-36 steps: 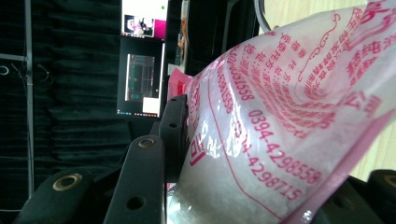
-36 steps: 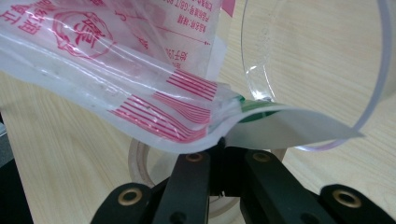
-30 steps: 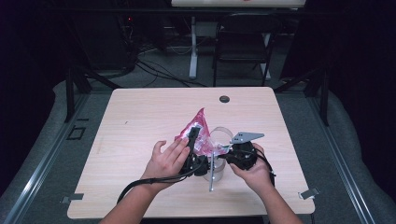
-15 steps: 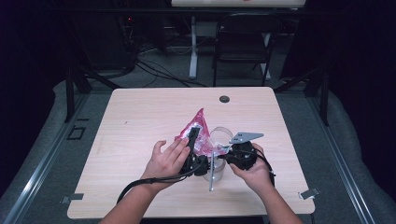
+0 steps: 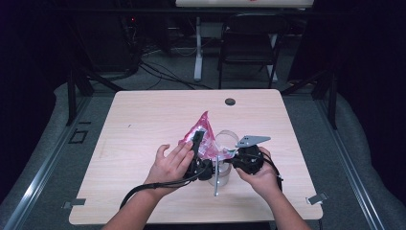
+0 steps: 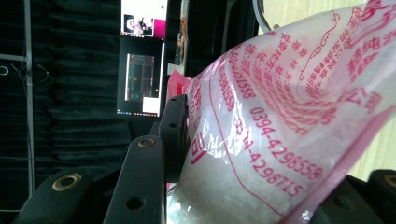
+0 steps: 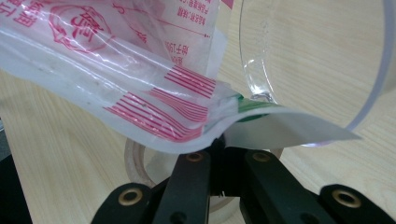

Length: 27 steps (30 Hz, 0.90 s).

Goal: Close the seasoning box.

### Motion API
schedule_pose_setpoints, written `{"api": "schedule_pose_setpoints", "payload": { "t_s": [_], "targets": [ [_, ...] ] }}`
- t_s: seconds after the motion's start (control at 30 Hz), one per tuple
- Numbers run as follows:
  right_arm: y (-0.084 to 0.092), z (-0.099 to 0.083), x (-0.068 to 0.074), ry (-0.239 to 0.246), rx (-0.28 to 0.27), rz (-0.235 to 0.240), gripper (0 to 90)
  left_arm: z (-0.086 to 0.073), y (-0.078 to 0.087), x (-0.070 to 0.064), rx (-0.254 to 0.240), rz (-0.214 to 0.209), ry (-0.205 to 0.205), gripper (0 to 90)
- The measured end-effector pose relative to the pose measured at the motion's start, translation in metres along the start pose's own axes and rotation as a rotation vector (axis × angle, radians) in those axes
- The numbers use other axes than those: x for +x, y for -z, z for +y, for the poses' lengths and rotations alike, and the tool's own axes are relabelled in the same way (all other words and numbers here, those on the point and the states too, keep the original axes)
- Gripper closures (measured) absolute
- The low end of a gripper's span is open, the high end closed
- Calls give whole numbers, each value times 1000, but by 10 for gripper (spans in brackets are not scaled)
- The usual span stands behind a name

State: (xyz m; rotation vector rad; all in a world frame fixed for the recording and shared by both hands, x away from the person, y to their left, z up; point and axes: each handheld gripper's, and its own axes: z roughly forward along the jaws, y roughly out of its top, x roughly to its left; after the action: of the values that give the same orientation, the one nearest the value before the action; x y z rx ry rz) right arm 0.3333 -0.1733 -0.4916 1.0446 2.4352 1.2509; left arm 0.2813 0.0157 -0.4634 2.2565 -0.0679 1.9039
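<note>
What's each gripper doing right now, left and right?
Left gripper: closed on the body of the red-printed plastic bag.
Right gripper: shut, pinching the bag's edge beside the clear cup.

The place reads as a lab or recording studio set up for filming. A light wooden counter (image 5: 143, 124) stands alone on grey carpet (image 5: 52, 139), hemmed in by black curtains (image 6: 70, 93). Cables (image 5: 163, 72) trail across the floor beyond it, near a folding chair (image 5: 249, 48), and a lit monitor (image 6: 141, 56) glows against the dark drapes.
</note>
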Motion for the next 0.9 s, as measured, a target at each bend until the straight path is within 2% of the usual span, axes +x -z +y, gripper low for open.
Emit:
{"api": "schedule_pose_setpoints", "payload": {
  "t_s": [0.3,0.33,0.4,0.57,0.9],
  "targets": [
    [0,0,0,0,3,-5,900,1,0,-1,0,-4,2,654],
    [1,0,0,1,5,-6,900,0,0,-2,-12,0,5,654],
    [1,0,0,-1,3,-11,900,1,0,-2,1,-10,3,655],
    [1,0,1,-1,4,-10,900,1,1,-2,-2,-6,7,657],
    [-1,0,0,1,6,-13,900,3,1,-2,-1,-6,-4,656]
  ]
}}
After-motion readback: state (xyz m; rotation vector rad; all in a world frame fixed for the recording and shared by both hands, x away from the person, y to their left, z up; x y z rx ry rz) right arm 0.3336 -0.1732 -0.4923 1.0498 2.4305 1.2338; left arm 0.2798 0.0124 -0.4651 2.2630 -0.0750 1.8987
